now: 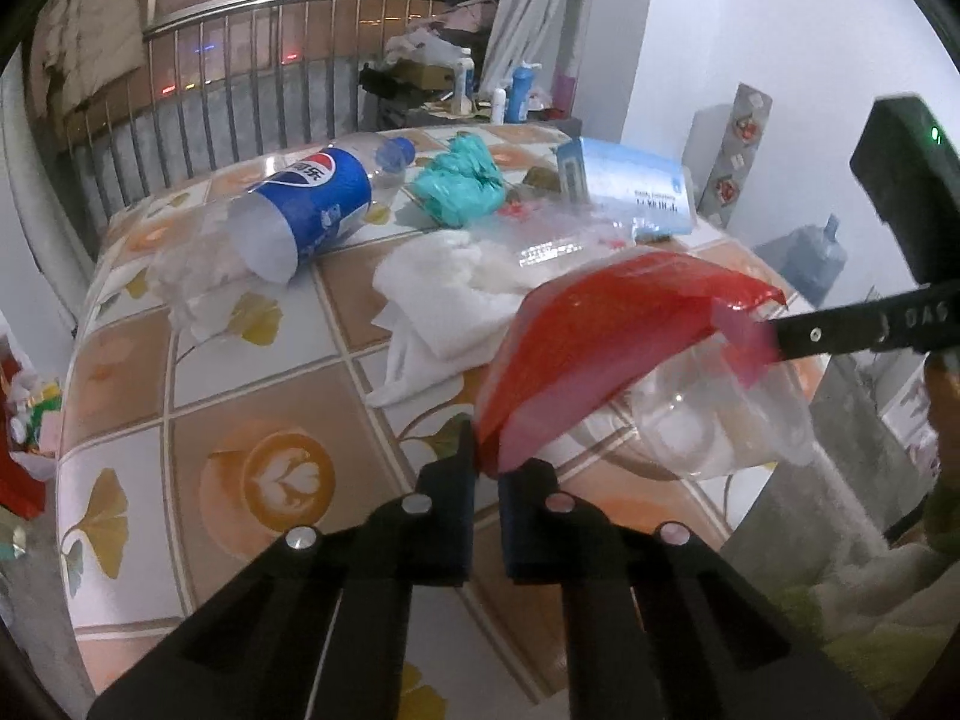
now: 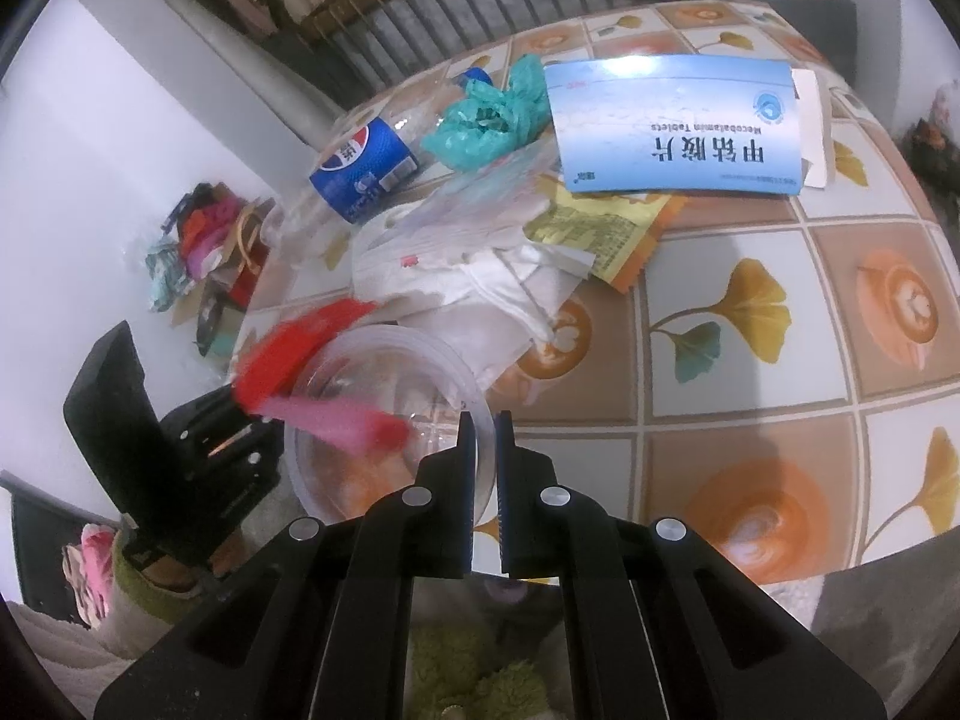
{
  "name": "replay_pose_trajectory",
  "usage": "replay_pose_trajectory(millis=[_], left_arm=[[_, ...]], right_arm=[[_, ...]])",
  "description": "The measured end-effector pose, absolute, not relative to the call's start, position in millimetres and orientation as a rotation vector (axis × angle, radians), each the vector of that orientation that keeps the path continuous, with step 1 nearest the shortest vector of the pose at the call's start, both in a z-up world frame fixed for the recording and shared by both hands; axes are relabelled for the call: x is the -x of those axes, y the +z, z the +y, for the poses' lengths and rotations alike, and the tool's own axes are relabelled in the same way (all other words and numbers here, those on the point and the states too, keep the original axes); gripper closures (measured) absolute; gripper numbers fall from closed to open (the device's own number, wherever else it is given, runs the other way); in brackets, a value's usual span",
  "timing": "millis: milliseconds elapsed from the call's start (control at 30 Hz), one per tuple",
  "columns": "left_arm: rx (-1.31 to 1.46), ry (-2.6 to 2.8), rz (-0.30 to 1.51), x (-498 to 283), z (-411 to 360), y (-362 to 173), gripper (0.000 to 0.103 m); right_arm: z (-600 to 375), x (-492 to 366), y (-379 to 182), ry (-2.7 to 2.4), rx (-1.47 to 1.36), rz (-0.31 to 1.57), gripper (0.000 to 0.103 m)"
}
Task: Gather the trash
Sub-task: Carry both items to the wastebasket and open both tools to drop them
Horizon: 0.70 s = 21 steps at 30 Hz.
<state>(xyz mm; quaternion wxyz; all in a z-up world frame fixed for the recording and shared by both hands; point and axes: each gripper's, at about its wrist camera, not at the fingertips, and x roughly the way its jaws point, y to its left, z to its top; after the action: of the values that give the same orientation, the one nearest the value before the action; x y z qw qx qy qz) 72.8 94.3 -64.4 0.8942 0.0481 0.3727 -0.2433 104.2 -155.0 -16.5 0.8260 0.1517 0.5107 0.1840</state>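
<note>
Red film is pinched in left gripper jaws; right gripper jaws clamp the clear cup rim.

The left gripper pinches the lower edge of a red bag, and the right gripper grips its upper corner. A clear plastic container sits behind it at the table's right edge.

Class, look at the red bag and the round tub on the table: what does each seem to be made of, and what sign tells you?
Red bag: thin glossy plastic film, by its sheen, translucence and soft folds. Round tub: clear rigid plastic, likely, since the table shows through and its rim keeps its shape.
</note>
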Motion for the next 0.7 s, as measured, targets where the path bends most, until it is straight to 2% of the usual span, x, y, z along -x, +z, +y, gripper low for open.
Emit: replay_pose_trajectory(millis=[433, 700], left_arm=[[-0.016, -0.462, 0.682, -52, 105, -7, 0.098], [0.044, -0.594, 0.684, -61, 65, 28, 0.098]], right_arm=[[-192, -82, -8, 0.388, -0.4, 0.994, 0.099], [-245, -63, -3, 0.346, -0.502, 0.9, 0.099]])
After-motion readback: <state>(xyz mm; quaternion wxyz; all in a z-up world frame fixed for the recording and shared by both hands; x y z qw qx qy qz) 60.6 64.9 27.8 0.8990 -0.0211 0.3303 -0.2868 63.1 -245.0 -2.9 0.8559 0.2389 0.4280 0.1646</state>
